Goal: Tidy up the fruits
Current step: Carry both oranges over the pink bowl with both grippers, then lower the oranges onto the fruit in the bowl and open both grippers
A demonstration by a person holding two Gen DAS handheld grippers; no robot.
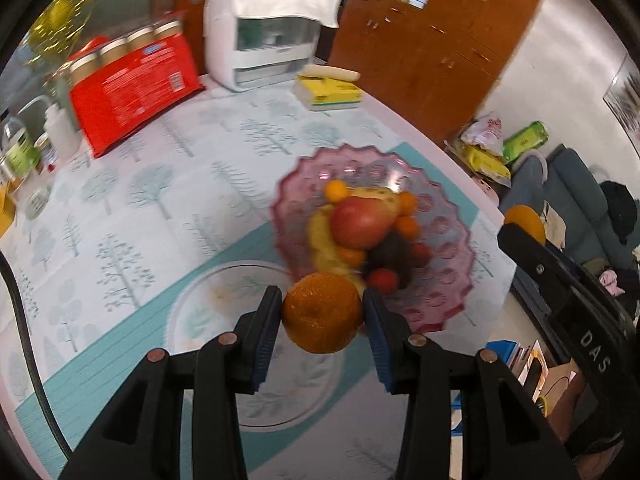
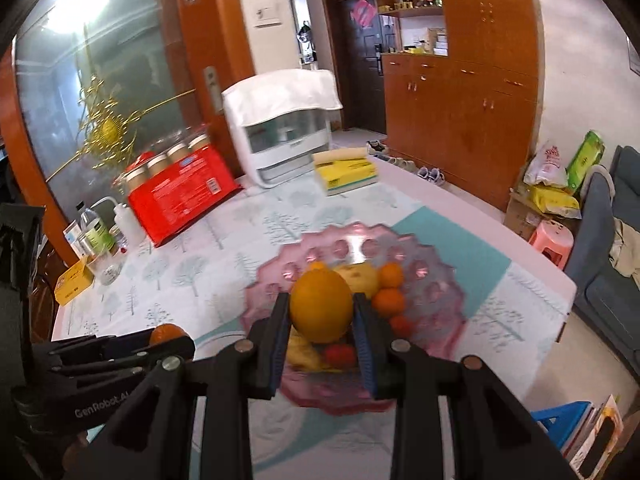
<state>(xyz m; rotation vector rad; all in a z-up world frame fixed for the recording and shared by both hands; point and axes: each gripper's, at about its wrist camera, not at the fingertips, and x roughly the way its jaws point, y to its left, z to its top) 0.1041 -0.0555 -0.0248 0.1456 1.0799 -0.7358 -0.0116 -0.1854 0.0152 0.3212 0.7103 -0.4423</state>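
Note:
My left gripper (image 1: 322, 312) is shut on an orange (image 1: 322, 312) and holds it above a clear glass plate (image 1: 208, 312). Just beyond stands a pink glass bowl (image 1: 440, 236) with an apple (image 1: 360, 222), small oranges, red fruits and yellow fruit. My right gripper (image 2: 320, 312) is shut on a second orange (image 2: 320, 306) above the pink bowl (image 2: 432, 276). The right gripper with its orange shows at the right edge of the left wrist view (image 1: 524, 220). The left gripper shows at the lower left of the right wrist view (image 2: 168, 336).
A tree-print tablecloth (image 1: 160, 184) covers the table. At the back stand a red jar pack (image 1: 132, 80), a white appliance (image 1: 268, 32) and a yellow tissue box (image 1: 328, 90). Bottles and a glass (image 2: 100, 240) stand at the left. The table edge is to the right, with a sofa (image 2: 608, 264) and pink stool (image 2: 554, 240) beyond.

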